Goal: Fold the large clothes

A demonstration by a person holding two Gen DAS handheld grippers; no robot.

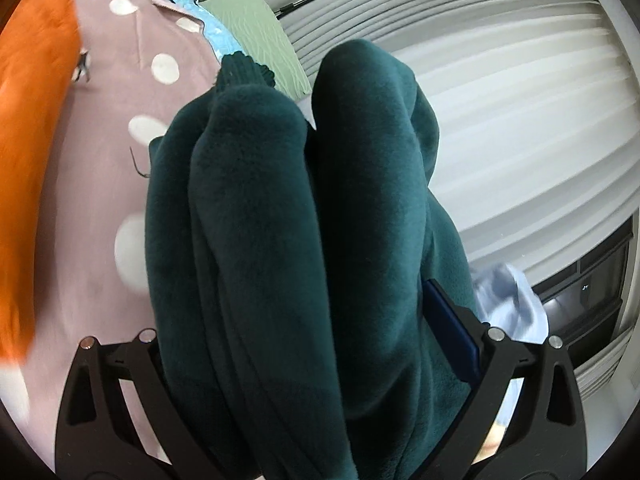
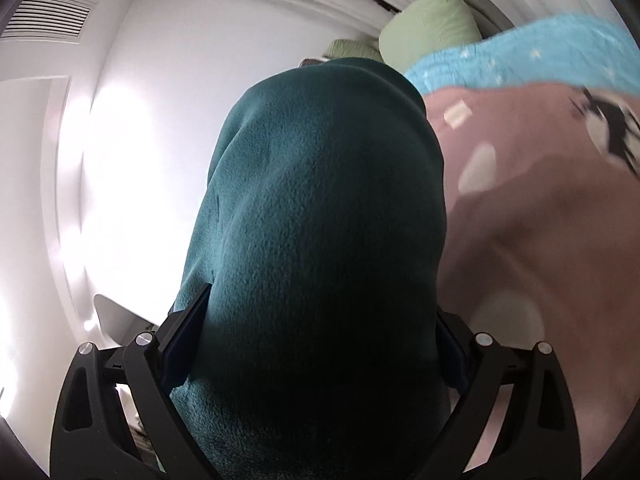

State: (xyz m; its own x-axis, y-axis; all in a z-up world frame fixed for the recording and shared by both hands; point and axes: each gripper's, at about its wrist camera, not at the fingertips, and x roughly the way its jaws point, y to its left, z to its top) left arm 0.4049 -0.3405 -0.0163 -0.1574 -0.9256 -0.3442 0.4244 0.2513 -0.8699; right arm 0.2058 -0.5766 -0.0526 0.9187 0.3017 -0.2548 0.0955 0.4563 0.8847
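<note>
1. Both hand-held grippers clamp the same dark green fleece garment (image 1: 304, 208): the left hand-held gripper (image 1: 320, 360) has thick bunched folds of it packed between its black fingers, and the right hand-held gripper (image 2: 316, 340) pinches a rounded bulge of it, with blue pads pressing the fabric from either side.
2. That garment fills the middle of each wrist view and hangs or drapes forward from the fingers; a ribbed cuff (image 1: 244, 70) shows at its far end in the left view.
3. Under and beside it lies a mauve bedsheet with pale dots (image 1: 120, 152), blurred in places.
4. White pleated curtains (image 1: 500, 100) cover the right side of the left view.
5. An orange cloth (image 1: 32, 140) lies along the sheet's left edge.
6. Green pillows (image 2: 432, 20) sit at the far end of the bed, next to a light blue blanket (image 2: 520, 52).
7. A small pale blue cloth (image 1: 512, 304) shows just beside the left gripper's right finger.
</note>
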